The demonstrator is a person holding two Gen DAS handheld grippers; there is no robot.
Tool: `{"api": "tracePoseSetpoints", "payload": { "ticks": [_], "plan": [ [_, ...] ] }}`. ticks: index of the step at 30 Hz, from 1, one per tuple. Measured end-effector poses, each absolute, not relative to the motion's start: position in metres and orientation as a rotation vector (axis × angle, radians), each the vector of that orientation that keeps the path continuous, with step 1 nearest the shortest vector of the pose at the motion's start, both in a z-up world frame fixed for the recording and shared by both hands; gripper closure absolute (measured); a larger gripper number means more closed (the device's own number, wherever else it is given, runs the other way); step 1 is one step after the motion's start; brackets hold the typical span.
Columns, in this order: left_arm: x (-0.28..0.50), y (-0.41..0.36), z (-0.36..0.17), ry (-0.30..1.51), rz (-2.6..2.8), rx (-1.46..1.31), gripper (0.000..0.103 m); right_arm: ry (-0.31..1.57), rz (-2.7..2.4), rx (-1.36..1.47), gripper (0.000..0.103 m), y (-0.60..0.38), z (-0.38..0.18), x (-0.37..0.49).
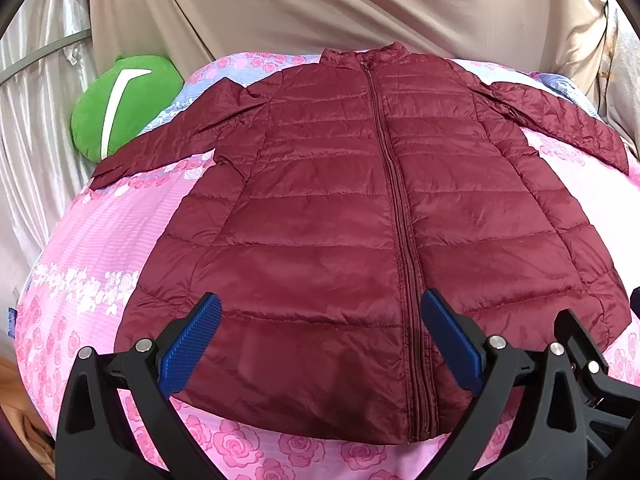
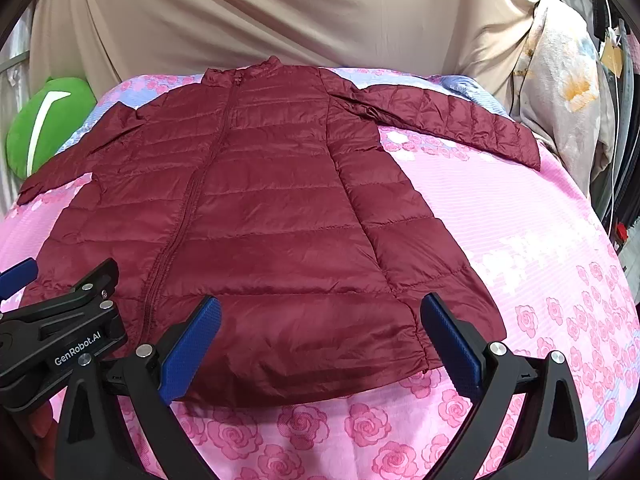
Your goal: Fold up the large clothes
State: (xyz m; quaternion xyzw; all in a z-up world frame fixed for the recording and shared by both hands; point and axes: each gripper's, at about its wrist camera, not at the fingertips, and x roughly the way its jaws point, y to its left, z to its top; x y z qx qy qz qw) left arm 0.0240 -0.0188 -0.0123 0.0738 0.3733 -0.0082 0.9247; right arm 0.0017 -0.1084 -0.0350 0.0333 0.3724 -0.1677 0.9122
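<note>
Jacket [image 1: 340, 208]: maroon, quilted, zipped, flat | both hand-held grippers [image 1: 320, 344] [image 2: 320, 344]: wide open, empty

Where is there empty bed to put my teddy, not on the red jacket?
Best spot: the bare pink sheet between the jacket body and the bed's right edge, below the right sleeve. There's also a strip in front of the hem, and some left of the body under the left sleeve. The green pillow crowds the far left corner.

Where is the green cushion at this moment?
In both wrist views the green cushion lies at the far left, on the bed's far edge, beside the left sleeve of the maroon jacket.
</note>
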Motion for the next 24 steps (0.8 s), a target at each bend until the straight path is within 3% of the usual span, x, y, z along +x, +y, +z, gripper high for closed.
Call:
{"api": "tracePoseSetpoints", "payload": {
  "ticks": [24],
  "plan": [
    [0.0328, -0.0192, -0.019, 0.783, -0.008, 0.151, 0.006, 0.789, -0.348, 0.074, 0.005, -0.1107, -0.0418, 0.0116]
  ]
}}
